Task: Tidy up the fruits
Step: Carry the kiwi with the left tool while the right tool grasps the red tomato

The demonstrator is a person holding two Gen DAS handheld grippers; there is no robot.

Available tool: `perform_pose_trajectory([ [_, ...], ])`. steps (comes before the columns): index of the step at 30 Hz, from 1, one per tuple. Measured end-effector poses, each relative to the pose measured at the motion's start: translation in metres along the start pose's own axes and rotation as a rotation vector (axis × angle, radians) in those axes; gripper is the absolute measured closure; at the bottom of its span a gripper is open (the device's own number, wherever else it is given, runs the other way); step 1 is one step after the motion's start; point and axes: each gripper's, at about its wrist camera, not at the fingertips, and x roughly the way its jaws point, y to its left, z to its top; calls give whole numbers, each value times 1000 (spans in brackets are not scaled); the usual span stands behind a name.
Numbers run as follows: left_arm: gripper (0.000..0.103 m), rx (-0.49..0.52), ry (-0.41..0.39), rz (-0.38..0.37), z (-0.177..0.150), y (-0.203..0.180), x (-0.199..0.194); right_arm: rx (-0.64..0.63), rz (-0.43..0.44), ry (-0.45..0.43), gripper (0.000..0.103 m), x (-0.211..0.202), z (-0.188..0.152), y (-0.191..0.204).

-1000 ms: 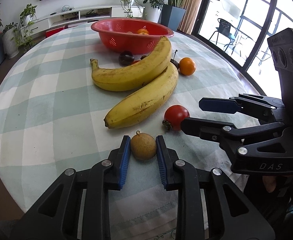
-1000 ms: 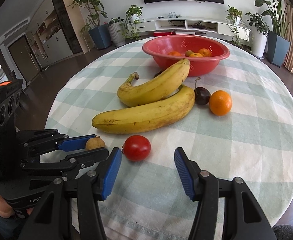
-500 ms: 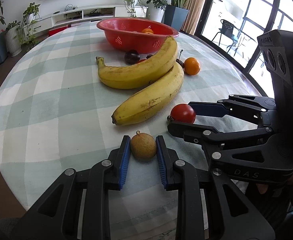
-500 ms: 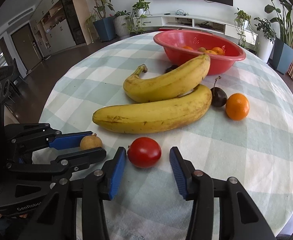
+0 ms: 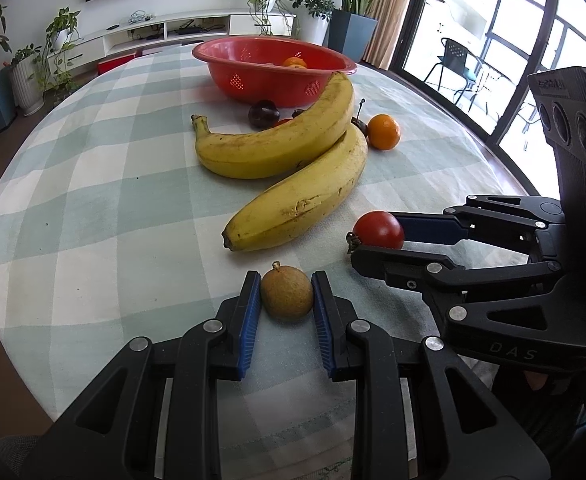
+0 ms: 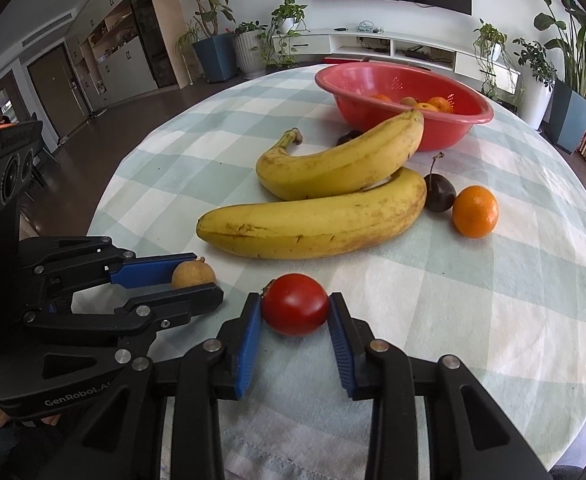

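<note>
My left gripper is shut on a small brown round fruit that rests on the tablecloth; it also shows in the right wrist view. My right gripper is shut on a red tomato, also seen in the left wrist view. Two bananas lie beyond, with a dark cherry and an orange at their right. A red basket at the far side holds several small fruits.
The round table has a green and white checked cloth. Another dark fruit sits between the bananas and the basket. The table's edge is close in front of both grippers. Plants, a TV shelf and windows surround the table.
My right gripper moved forward around the tomato and closed its jaws onto it. My left gripper stayed shut on the brown fruit.
</note>
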Motion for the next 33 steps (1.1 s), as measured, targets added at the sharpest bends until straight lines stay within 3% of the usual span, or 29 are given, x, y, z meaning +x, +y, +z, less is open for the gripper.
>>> perform_pose_trajectory([
  [12, 79, 5, -14, -27, 5, -5, -9, 80, 26, -26, 67, -25, -9, -18],
  [19, 79, 10, -71, -32, 32, 0, -34, 152, -8, -101, 67, -56, 12, -58],
  [27, 79, 76, -152, 35, 119, 20, -48, 182, -110, -221, 67, -90, 75, -117],
  [33, 79, 123, -144, 52, 207, 28, -14, 150, -117, -249, 67, -78, 137, -130],
])
